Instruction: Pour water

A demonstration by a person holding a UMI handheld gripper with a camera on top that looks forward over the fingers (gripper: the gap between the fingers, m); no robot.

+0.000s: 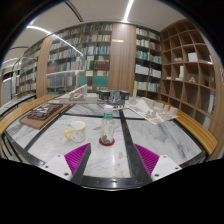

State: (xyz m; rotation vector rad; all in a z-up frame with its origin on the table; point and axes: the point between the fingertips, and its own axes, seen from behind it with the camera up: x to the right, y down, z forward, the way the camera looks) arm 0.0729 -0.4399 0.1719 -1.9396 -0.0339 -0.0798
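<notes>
The water bottle [107, 128] stands upright on a red coaster on the marble table [150, 135], just ahead of my fingers and a bit beyond them, with a yellow cup [75, 131] just to its left. Nothing's grabbed or poured yet, so basically the whole job's left. My gripper [109, 158] is spread wide and empty, held level and aimed at the bottle.
</notes>
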